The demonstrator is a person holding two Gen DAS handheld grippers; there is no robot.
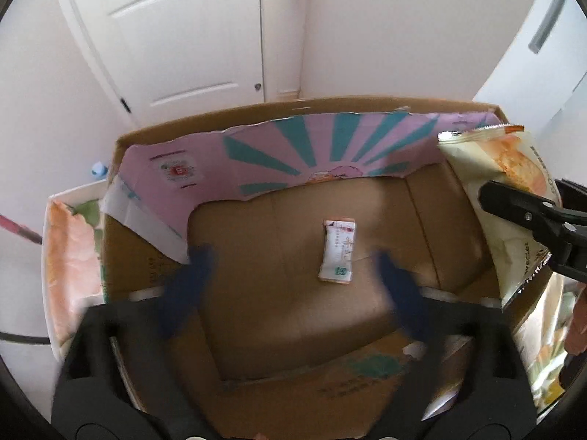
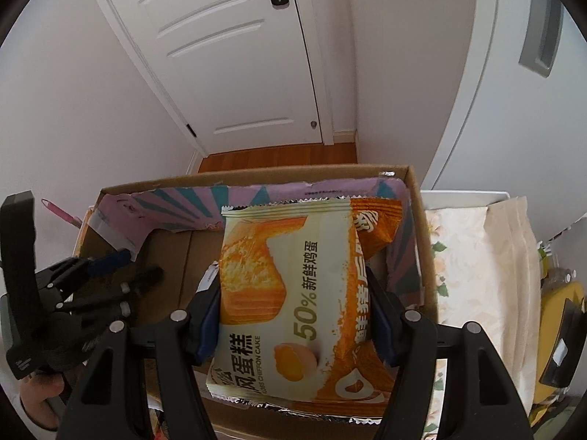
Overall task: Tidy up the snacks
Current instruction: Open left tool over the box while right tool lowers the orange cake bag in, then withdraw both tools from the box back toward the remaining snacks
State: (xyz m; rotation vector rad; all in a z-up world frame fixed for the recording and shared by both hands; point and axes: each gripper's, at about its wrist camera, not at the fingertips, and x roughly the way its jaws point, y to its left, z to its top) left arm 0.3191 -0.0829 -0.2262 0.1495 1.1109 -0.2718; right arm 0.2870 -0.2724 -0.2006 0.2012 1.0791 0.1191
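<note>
The right gripper (image 2: pixel 293 315) squeezes the cake bag (image 2: pixel 290 293) above the box (image 2: pixel 418 220). Lower it by the right wall, beside the small packet (image 1: pixel 337 251). The left gripper (image 1: pixel 290 286) hangs wide open, holding nothing.

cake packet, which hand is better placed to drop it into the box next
Right. The right gripper already clamps the cake packet over the cardboard box, so it only needs to lower and release. The left gripper is open and holds nothing, hovering above a small white packet.

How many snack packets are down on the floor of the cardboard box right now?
1: a small white sachet lies flat mid-floor of the cardboard box. The chiffon cake packet is held above it in the right gripper. More may hide beneath that packet.
</note>
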